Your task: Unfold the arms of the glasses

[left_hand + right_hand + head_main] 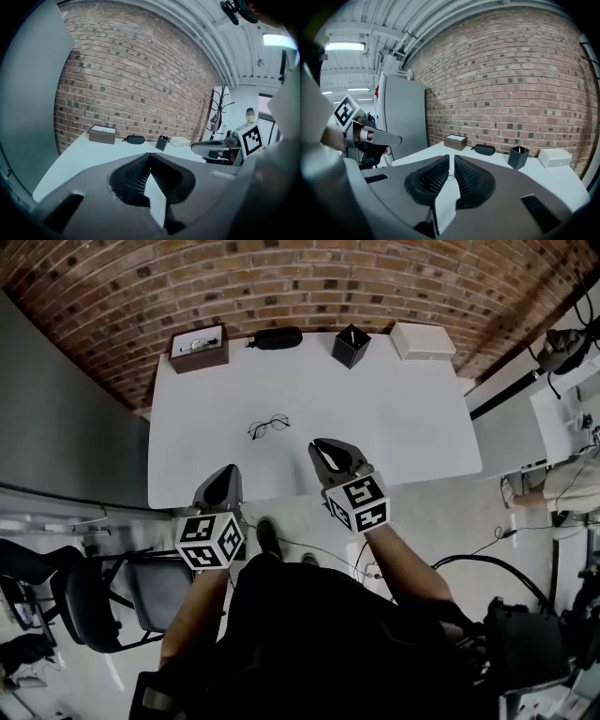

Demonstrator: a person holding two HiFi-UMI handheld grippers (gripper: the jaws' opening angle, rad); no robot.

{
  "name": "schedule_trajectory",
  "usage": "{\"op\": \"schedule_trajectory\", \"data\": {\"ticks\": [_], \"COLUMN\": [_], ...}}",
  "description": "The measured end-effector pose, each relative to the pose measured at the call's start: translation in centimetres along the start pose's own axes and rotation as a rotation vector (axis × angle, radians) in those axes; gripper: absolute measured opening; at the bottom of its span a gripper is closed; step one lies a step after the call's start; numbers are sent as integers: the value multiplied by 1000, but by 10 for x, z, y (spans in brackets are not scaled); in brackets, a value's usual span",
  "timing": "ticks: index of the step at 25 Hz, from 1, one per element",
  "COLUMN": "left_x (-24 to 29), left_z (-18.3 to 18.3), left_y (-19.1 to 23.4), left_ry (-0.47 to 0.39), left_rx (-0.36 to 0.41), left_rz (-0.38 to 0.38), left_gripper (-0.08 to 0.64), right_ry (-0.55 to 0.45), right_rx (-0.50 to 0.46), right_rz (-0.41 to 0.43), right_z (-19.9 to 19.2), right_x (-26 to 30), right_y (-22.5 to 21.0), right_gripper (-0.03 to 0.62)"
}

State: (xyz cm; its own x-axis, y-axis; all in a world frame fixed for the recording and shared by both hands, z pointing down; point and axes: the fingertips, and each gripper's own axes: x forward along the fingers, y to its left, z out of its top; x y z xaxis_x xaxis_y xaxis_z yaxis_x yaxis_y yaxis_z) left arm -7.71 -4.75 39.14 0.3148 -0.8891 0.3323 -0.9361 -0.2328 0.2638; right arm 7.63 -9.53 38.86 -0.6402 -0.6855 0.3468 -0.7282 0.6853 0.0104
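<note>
- Left gripper (228,472) is hovering at the table's (403,418) near edge, jaws clenched, gripping nothing.
- Glasses (269,427) are lying at its 1 o'clock, looking light, thin-wired and fragile; I'm favouring pinching the arm tips.
- Right gripper (324,447) is hanging clenched and empty, with the glasses at its 10 o'clock.
</note>
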Motion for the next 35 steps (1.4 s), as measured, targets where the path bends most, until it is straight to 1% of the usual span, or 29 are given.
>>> {"op": "schedule_trajectory", "data": {"ticks": [4, 8, 10, 12, 14, 17, 19, 22, 26, 30, 31, 33, 35], "left_x": [27, 49, 59, 68, 76, 90, 99, 113, 131, 150, 154, 160, 165], "left_z": [0, -11, -13, -13, -18, -32, -40, -48, -61, -79, -85, -97, -108], "left_y": [22, 38, 43, 46, 52, 60, 61, 59, 61, 64, 65, 64, 66], "left_ry": [17, 66, 73, 61, 74, 125, 146, 165, 185, 218, 235, 270, 302], "left_rx": [-10, -22, -30, -40, -32, -30, -29, -21, -57, -44, -46, -53, -51], "left_rz": [-21, -56, -93, -149, -175, -153, -128, -100, -59, -24, -15, -2, 18], "left_gripper": [9, 11, 9, 11, 11, 11, 11, 11, 11, 15, 27, 83, 89], "right_ry": [38, 88, 116, 132, 142, 187, 196, 211, 252, 292, 305, 329, 348], "right_rx": [21, 35, 27, 35, 42, 19, 12, 1, -18, -45, -51, -54, -50], "right_rz": [-39, -65, -74, -79, -78, -73, -56, -10, 53, 103, 113, 129, 138], "right_z": [-7, -18, -22, -26, -30, -42, -48, -56, -74, -97, -103, -116, -125], "right_x": [31, 51, 62, 76, 89, 102, 108, 121, 138, 153, 156, 160, 164], "right_y": [-7, -9, -12, -14, -15, -19, -22, -27, -31, -37, -39, -43, -46], "right_gripper": [11, 11, 11, 11, 11, 11, 11, 11, 11, 12, 12, 12, 12]}}
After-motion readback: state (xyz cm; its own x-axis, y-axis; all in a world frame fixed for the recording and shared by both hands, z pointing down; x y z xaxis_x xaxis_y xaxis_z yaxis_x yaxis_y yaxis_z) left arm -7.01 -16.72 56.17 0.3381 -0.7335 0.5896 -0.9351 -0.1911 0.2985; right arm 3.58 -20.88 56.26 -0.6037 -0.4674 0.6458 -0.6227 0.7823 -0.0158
